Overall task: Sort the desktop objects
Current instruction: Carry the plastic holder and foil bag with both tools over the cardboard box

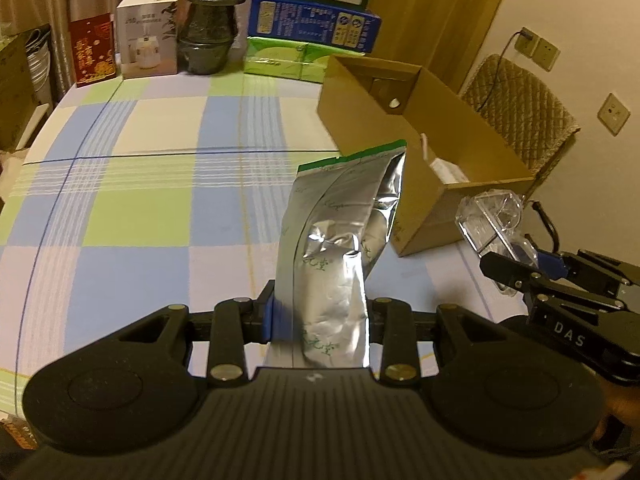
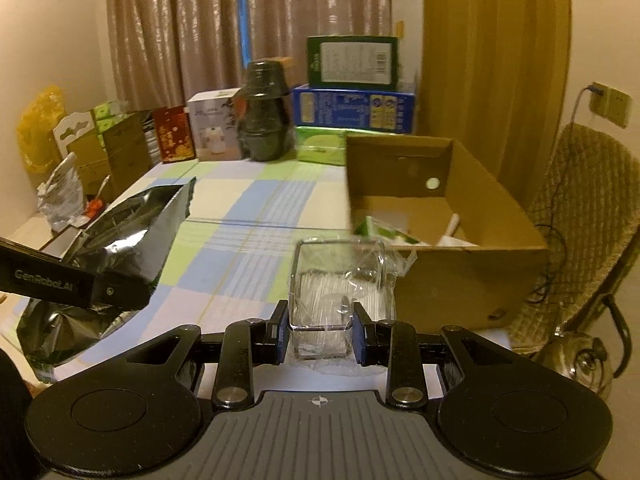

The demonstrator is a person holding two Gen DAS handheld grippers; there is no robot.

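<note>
My left gripper (image 1: 320, 316) is shut on a silver foil pouch (image 1: 340, 240) with a green top edge, held upright above the checked tablecloth. The pouch also shows dark in the right wrist view (image 2: 120, 248), at the left. My right gripper (image 2: 320, 332) is shut on a clear plastic box (image 2: 336, 280) wrapped in film; it also shows in the left wrist view (image 1: 492, 220), at the right. An open cardboard box (image 2: 500, 208) stands on the table's right side, just beyond both grippers, with a green item and white items inside.
At the table's back stand a dark wrapped pot stack (image 1: 212, 20), a white carton (image 1: 148, 36), a red box (image 1: 94, 50) and stacked blue and green boxes (image 1: 316, 20). A padded chair (image 2: 580, 216) stands right of the table. Cartons and bags sit at the left (image 2: 80, 152).
</note>
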